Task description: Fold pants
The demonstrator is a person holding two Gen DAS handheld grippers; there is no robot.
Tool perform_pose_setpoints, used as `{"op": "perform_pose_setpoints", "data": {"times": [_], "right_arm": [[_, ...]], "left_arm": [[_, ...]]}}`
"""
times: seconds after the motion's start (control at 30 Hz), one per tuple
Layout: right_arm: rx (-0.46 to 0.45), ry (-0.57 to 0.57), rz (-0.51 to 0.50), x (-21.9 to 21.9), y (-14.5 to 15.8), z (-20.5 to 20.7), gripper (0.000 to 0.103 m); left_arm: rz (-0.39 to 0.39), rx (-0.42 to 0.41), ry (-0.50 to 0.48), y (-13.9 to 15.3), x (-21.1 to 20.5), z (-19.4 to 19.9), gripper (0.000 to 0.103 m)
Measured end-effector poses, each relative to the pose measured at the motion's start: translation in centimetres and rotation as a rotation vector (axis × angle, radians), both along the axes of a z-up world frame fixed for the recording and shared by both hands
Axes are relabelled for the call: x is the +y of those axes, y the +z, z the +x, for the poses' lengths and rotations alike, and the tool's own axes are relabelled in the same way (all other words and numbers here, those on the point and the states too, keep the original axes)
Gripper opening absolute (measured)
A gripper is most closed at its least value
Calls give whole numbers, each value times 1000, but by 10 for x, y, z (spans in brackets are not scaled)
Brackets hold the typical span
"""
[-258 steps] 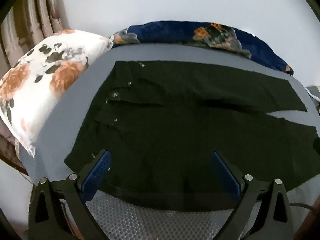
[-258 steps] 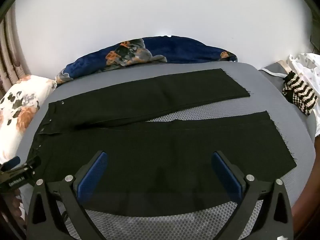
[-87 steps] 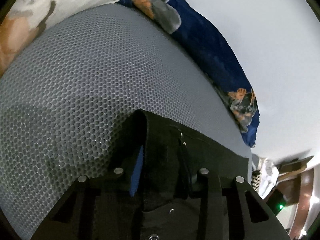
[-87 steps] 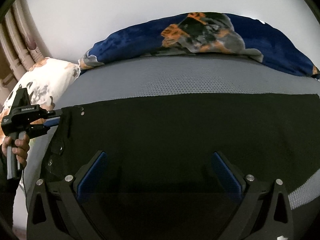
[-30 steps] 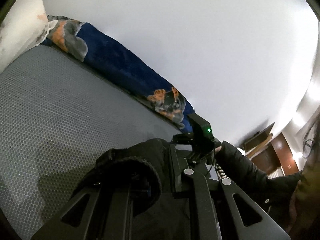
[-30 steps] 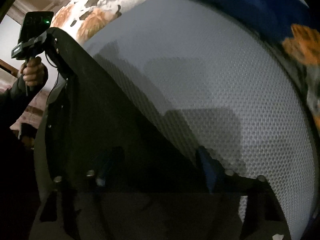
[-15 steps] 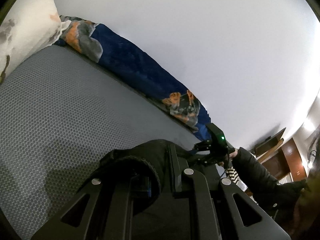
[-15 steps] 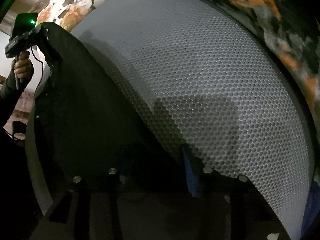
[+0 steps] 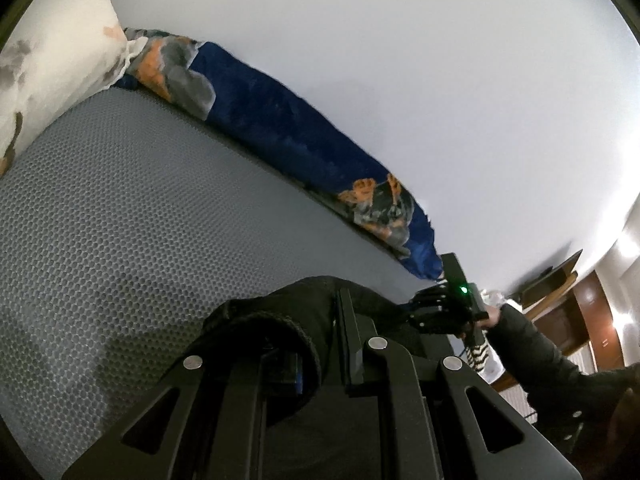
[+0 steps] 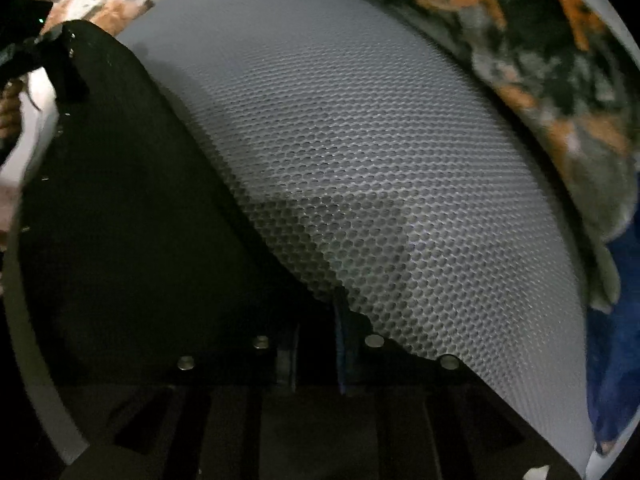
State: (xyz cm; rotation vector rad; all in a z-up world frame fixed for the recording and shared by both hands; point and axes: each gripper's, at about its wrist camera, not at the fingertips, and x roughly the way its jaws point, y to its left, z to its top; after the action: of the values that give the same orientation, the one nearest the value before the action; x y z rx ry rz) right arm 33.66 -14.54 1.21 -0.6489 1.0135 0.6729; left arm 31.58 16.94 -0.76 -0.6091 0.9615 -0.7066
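The black pants (image 10: 120, 208) lie on the grey mesh mattress (image 10: 360, 152), with one edge lifted. My left gripper (image 9: 320, 332) is shut on a bunched fold of the pants (image 9: 288, 312) near the waistband. In the right wrist view the left gripper (image 10: 28, 52) shows at the far top left, holding that corner up. My right gripper (image 10: 314, 344) points steeply down, its jaws closing on the pants' edge with black cloth between the blue pads. The right gripper (image 9: 452, 304) also shows in the left wrist view, held by a hand in a dark sleeve.
A blue blanket with orange flowers (image 9: 304, 148) runs along the white wall behind the mattress. A white floral pillow (image 9: 52, 52) sits at the mattress's head. Wooden furniture (image 9: 580, 312) stands beyond the foot end.
The right gripper's jaws have drawn together from wide apart onto the pants' edge, and it has tipped lower toward the mattress. The left gripper keeps its hold and has barely moved.
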Motion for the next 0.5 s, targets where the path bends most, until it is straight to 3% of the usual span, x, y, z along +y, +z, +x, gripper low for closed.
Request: {"op": "perform_pose_setpoints", "data": {"times": [0.23,0.5], "right_arm": [[-230,-178,-25,8,3,-35,10],[-394,-250,-23,8,31,-107,9]], "left_arm": [[103,-20,-20,-2,-2,8,13],[91,-60,-46,20,6,-14,13]]}}
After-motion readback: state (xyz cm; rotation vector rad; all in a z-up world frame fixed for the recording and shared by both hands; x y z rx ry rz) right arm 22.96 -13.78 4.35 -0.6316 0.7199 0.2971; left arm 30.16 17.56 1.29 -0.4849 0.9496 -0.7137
